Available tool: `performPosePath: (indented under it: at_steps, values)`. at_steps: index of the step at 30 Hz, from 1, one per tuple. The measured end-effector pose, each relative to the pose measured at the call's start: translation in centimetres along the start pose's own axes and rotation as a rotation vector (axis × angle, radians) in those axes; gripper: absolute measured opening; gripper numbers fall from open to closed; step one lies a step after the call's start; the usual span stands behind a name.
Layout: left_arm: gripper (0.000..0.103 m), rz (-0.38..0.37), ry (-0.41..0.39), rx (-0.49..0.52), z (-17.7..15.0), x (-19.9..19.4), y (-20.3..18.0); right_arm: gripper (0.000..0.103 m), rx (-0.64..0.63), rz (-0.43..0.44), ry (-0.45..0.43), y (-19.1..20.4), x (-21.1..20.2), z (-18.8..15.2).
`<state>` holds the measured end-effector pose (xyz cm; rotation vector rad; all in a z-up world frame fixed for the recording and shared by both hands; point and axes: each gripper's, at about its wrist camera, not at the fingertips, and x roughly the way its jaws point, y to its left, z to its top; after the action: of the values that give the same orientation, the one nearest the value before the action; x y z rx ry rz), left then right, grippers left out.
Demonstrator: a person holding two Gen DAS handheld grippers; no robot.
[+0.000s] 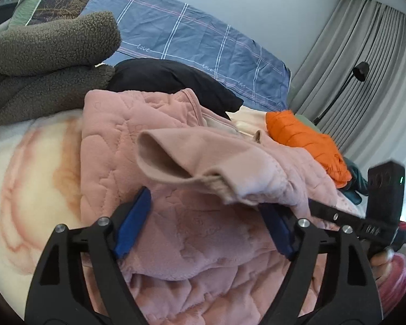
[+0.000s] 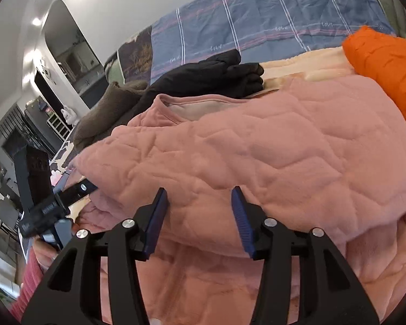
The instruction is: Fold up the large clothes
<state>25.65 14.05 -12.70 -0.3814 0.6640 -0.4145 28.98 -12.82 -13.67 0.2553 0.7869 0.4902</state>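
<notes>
Left wrist view shows the left gripper (image 1: 203,222) spread wide, its blue pads (image 1: 134,222) apart over the pink quilted garment (image 1: 116,146), which lies heaped on the bed directly under and ahead of the fingers. A sleeve cuff (image 1: 176,159) of that garment droops just in front of the fingertips; the right-hand pad is partly hidden beneath it, so I cannot tell whether it touches. Beyond the fingers to the left sits a brown fleece garment (image 1: 46,62), straight ahead a black garment (image 1: 170,81), and ahead to the right an orange puffer jacket (image 1: 305,135). Only this view shows the grey curtains (image 1: 352,62) and the floral blanket (image 1: 27,178) left of the gripper.

Right wrist view shows the right gripper (image 2: 200,211) also open, pads (image 2: 157,222) well apart and pressed against a thick fold of the pink garment (image 2: 257,149). Only here a dark doorway (image 2: 67,46) appears far left, with the other gripper's body (image 2: 40,192) near it.
</notes>
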Motion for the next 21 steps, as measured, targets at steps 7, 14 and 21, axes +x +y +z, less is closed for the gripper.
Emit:
performPosePath:
  at_steps: [7,14,21]
  values:
    - [0.091,-0.069,0.017,0.003,-0.7,-2.1,-2.2,0.060,-0.032,0.009,-0.034,0.8,0.1,-1.8]
    - [0.079,0.077,0.030,0.081,-0.1,-0.3,-5.7,0.060,-0.035,0.007,-0.044,0.9,-0.4,-2.0]
    - [0.016,0.202,-0.122,0.108,3.8,-2.0,-8.4,0.060,0.048,0.018,-0.301,-0.9,-7.1,-1.9]
